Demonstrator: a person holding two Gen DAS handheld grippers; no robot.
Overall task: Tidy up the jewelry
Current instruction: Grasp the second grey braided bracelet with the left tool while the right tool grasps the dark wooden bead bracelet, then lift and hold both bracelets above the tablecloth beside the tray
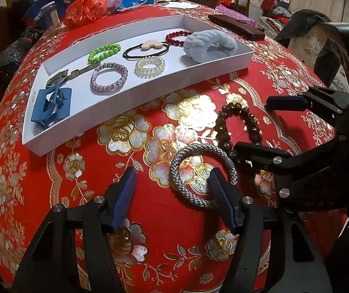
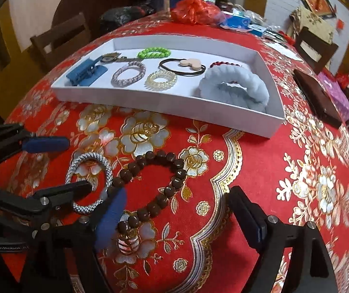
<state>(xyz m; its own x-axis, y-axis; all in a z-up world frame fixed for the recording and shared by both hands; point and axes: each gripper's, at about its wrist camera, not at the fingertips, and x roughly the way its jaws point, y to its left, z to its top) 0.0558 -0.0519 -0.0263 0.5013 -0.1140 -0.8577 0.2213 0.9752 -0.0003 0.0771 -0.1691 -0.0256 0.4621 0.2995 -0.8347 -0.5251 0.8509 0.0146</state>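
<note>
On the red floral tablecloth (image 1: 164, 222), the left gripper (image 1: 172, 183) stands released, 1 finger inside the silver braided bracelet (image 1: 202, 173), pads apart. The right gripper (image 2: 181, 210) is spread wide over the brown bead bracelet (image 2: 158, 183), not pressing it. Both bracelets lie touching, outside the white tray (image 1: 115, 105) of hair ties and bracelets. "GenRobot" is printed on the left gripper's body.
</note>
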